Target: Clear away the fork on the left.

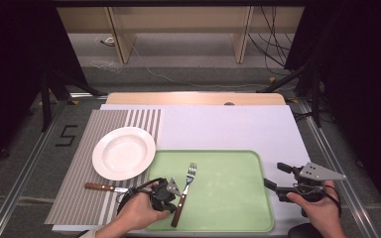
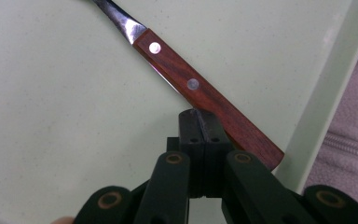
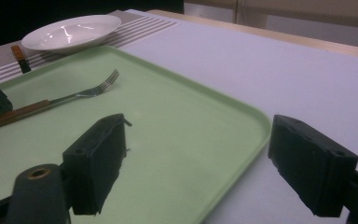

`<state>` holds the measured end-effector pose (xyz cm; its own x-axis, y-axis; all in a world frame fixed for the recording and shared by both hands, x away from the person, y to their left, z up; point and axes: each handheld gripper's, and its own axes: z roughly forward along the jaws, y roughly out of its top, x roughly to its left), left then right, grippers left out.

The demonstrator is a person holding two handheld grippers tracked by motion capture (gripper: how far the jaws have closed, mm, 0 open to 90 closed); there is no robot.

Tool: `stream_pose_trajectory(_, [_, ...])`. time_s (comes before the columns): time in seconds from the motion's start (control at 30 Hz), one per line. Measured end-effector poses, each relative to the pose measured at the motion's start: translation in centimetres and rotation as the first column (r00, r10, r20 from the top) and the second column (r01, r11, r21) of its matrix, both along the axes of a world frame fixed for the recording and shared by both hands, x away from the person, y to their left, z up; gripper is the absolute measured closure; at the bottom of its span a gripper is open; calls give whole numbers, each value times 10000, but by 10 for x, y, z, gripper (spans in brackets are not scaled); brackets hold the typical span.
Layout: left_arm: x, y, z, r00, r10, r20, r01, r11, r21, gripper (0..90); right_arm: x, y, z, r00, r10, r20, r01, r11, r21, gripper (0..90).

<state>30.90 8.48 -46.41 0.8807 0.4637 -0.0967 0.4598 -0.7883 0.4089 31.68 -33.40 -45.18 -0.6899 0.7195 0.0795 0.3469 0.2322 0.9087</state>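
A fork [image 1: 186, 187] with a brown wooden handle lies on the green tray [image 1: 228, 198], tines pointing away from me. My left gripper [image 1: 171, 202] is shut, and its tips rest right against the fork's handle [image 2: 200, 91] near its end, with nothing between the jaws. Beside the tray's right rim, my right gripper [image 1: 276, 176] is open and holds nothing. In the right gripper view its pads [image 3: 98, 163] are spread wide over the tray's rim [image 3: 242, 135], with the fork [image 3: 74, 95] farther off.
A white plate [image 1: 124, 152] sits on a striped placemat [image 1: 79, 193] left of the tray. A wooden-handled knife [image 1: 101, 187] lies on the mat below the plate. A pale cloth [image 1: 228, 129] covers the table behind the tray.
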Motion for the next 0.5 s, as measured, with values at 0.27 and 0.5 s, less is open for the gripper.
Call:
stream_pose_trajectory(0.27, [2, 15, 7, 9861, 536, 1571, -368, 9935, -1080, 675, -1, -1, 0, 10000, 5, 42, -6, 10000, 61, 201])
stream_pose_trajectory(0.5, [6, 57, 17, 9113, 2511, 3263, -1104, 9125, -3940, 151, -1, -1, 1, 9999, 61, 107, -62, 9999, 159, 197])
